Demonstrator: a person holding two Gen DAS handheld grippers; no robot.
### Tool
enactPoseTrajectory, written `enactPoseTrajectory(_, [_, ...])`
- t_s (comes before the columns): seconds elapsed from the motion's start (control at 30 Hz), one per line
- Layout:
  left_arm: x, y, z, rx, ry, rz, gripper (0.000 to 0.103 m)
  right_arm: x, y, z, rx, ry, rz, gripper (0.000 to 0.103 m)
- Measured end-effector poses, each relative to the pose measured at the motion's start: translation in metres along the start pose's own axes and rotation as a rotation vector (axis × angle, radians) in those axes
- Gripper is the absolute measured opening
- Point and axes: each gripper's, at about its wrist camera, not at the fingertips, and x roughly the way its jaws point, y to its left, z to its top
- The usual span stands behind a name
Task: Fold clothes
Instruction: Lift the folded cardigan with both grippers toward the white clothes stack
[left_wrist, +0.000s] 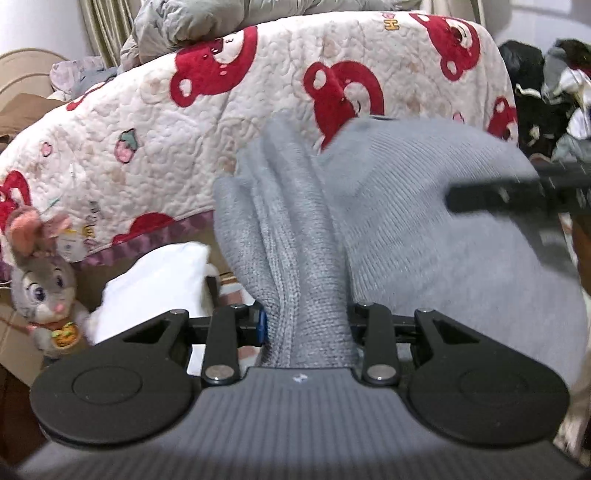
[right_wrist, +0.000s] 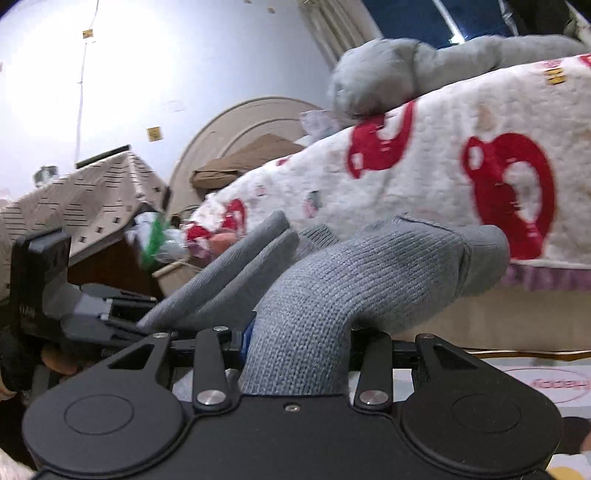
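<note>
Between left tongs (left_wrist: 308, 325): grey knit sweater (left_wrist: 388, 229) clamped, bunched. Between right tongs (right_wrist: 295, 343): another part of same garment clamped, raised clear of any surface. Fold stage: undetermined; garment rumpled, held aloft, no flat fold visible. Beyond: bed under quilt with red bear print (left_wrist: 184, 122), plush rabbit (left_wrist: 40, 280), clothes heap (left_wrist: 554, 92).

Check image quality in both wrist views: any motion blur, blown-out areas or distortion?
Left wrist: the grey knit garment is smeared by motion at right, and the other gripper is a dark streak; the quilt bows with fisheye curvature. Right wrist: the wall is blown out white, the quilt's red print is blurred, and the knit near the jaws stays sharp.
</note>
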Motion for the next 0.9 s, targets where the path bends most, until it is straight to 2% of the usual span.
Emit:
enactPoseTrajectory(0.1, [-0.010, 0.027, -0.021, -0.054, -0.015, 0.015, 0.031, 0.018, 0.022, 0.000, -0.011, 0.002, 0.041, 0.045])
enactPoseTrajectory(0.27, [-0.010, 0.076, -0.049, -0.125, -0.085, 0.054, 0.031, 0.055, 0.057, -0.010, -0.055, -0.013, 0.061, 0.045])
enactPoseTrajectory(0.43, [-0.004, 0.121, -0.051, -0.141, -0.139, 0.106, 0.031, 0.095, 0.075, -0.013, -0.079, -0.037, 0.057, 0.045])
enactPoseTrajectory(0.57, [0.007, 0.153, -0.046, -0.046, -0.149, 0.275, 0.032, 0.148, 0.082, 0.006, -0.070, -0.004, 0.094, 0.045])
enactPoseTrajectory(0.83, [0.080, 0.261, -0.041, -0.215, -0.069, 0.271, 0.034, 0.271, 0.061, 0.022, 0.019, 0.028, 0.153, 0.045])
enactPoseTrajectory(0.87, [0.097, 0.267, -0.043, -0.186, -0.061, 0.311, 0.037, 0.289, 0.052, 0.022, 0.053, 0.043, 0.172, 0.047])
enactPoseTrajectory(0.9, [0.117, 0.269, -0.050, -0.148, -0.055, 0.364, 0.038, 0.309, 0.041, 0.019, 0.087, 0.070, 0.205, 0.055])
